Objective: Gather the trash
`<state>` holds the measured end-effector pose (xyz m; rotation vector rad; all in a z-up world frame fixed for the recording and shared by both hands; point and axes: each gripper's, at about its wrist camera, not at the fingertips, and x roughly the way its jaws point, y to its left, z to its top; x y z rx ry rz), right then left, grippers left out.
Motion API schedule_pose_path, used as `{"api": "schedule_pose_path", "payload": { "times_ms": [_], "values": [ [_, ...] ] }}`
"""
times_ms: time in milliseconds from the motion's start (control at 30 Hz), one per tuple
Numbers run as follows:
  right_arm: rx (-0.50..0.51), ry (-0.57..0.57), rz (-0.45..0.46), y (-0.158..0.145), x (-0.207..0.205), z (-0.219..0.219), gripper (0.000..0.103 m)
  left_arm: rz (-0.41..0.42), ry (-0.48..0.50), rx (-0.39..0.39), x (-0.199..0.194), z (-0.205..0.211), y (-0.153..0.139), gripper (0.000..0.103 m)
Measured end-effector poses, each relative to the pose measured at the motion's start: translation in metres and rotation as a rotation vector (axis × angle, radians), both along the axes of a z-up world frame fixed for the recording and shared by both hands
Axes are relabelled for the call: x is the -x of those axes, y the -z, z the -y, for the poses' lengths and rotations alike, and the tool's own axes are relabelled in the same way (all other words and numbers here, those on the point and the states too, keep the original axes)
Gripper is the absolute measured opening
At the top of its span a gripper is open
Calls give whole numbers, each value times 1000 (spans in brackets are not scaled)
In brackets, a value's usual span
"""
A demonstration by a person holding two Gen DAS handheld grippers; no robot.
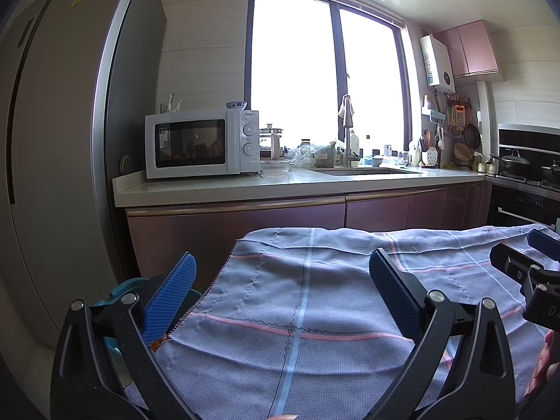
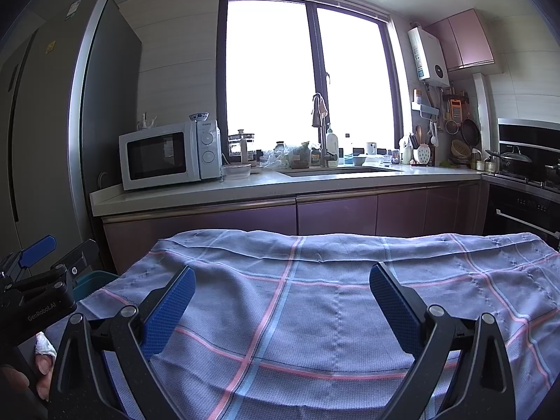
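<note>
Both grippers hang over a tabletop covered by a soft woven cloth [image 1: 315, 297], grey-blue with thin pink and light blue stripes that cross to make big squares. The cloth has a bumpy weave and a few folds near its far edge. The left gripper [image 1: 283, 294] has its jaws wide apart with nothing between them. Its fingers are black and stiff, and the pads [image 1: 175, 297] are bright blue with a tiny dotted grip. The right gripper [image 2: 282, 301] looks the same, jaws also wide apart and holding nothing. In the left wrist view the right gripper shows at the right edge, just beside the left one. Off the left edge of the cloth, down low, sits a round teal bin [image 1: 140, 287], smooth like plastic; only part of it shows behind the left finger. No trash can be seen on the cloth, and what is inside the bin cannot be seen. Behind the tabletop runs a pale stone kitchen counter [image 1: 245, 189] with shiny purple-brown cabinet doors under it. A boxy white microwave [image 1: 203, 143] with a dark glass door stands on the counter, next to a tall grey fridge [image 1: 52, 140]. A bent metal faucet [image 1: 346, 133] stands by the sink, in front of a big bright window [image 1: 325, 70].
</note>
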<state>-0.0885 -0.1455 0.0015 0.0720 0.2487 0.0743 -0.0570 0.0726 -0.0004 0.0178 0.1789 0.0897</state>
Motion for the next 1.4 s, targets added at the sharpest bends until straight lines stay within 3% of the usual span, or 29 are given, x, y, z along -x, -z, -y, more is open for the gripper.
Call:
{"api": "schedule_pose_path", "payload": {
  "times_ms": [1400],
  "values": [
    [-2, 0, -1, -2, -4, 5, 96, -16, 8, -3, 2, 7, 10, 97]
  ]
}}
